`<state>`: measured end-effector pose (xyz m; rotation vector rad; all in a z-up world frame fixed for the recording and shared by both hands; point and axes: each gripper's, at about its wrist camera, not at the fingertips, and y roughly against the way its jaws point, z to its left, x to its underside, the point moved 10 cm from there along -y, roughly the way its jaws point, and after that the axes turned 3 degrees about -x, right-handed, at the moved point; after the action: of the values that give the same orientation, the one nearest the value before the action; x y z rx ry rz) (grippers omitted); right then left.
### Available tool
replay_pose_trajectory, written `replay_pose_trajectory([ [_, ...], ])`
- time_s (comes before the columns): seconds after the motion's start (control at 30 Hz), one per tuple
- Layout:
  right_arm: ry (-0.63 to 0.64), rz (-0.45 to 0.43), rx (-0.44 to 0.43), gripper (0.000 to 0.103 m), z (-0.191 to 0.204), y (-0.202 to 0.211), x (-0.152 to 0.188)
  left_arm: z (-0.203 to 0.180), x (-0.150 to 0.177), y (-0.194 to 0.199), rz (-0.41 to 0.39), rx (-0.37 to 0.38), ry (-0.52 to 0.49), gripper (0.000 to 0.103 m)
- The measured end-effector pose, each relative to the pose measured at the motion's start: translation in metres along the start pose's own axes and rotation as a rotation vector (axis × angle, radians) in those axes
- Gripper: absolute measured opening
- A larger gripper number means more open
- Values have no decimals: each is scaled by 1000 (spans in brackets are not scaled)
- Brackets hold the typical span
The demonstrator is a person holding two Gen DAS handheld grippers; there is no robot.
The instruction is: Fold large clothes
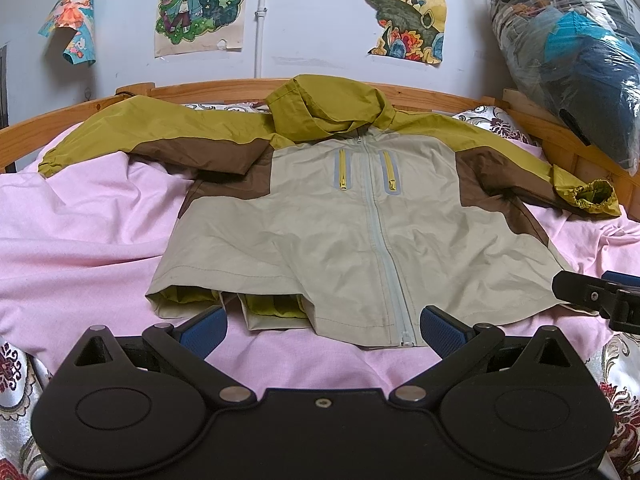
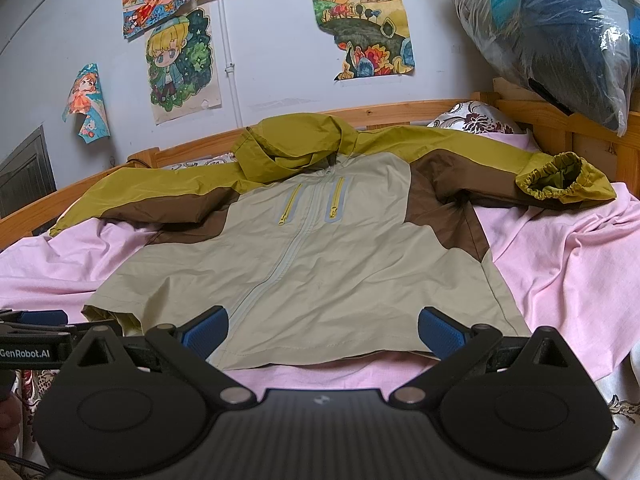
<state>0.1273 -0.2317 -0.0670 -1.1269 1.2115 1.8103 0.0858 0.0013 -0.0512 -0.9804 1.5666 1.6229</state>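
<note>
A hooded jacket (image 1: 320, 220), beige with brown and olive sleeves, lies flat and zipped, front up, on a pink sheet (image 1: 80, 248); it also shows in the right wrist view (image 2: 320, 248). Both sleeves are spread out to the sides. My left gripper (image 1: 323, 330) is open and empty, just short of the jacket's hem near the zipper's bottom end. My right gripper (image 2: 323, 332) is open and empty over the hem's right half. The right gripper's tip (image 1: 600, 296) shows at the right edge of the left wrist view.
A wooden bed frame (image 1: 224, 90) runs behind the jacket against a wall with drawings (image 1: 202, 4). A plastic bag of clothes (image 1: 572, 60) rests at the back right corner. Patterned bedding (image 1: 16, 368) lies at the near edges.
</note>
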Motion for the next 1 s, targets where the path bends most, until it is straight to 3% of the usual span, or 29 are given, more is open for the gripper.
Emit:
replay_pose_trajectory([
  [0.6,-14,7,19,103,-17,-7,-4,3,1,-2,8,-6,-5,102],
  [0.77,-12,14,81,103,-28,-6,-13,1,-5,-14,37,-30,-26,102],
  [0.8,33,0,163,103,-41,-4,-24,2,-10,-17,39,-40,-25,102],
  [1.0,280,35,352,103,-85,-13,-62,-8,-50,-43,43,-28,-58,102],
])
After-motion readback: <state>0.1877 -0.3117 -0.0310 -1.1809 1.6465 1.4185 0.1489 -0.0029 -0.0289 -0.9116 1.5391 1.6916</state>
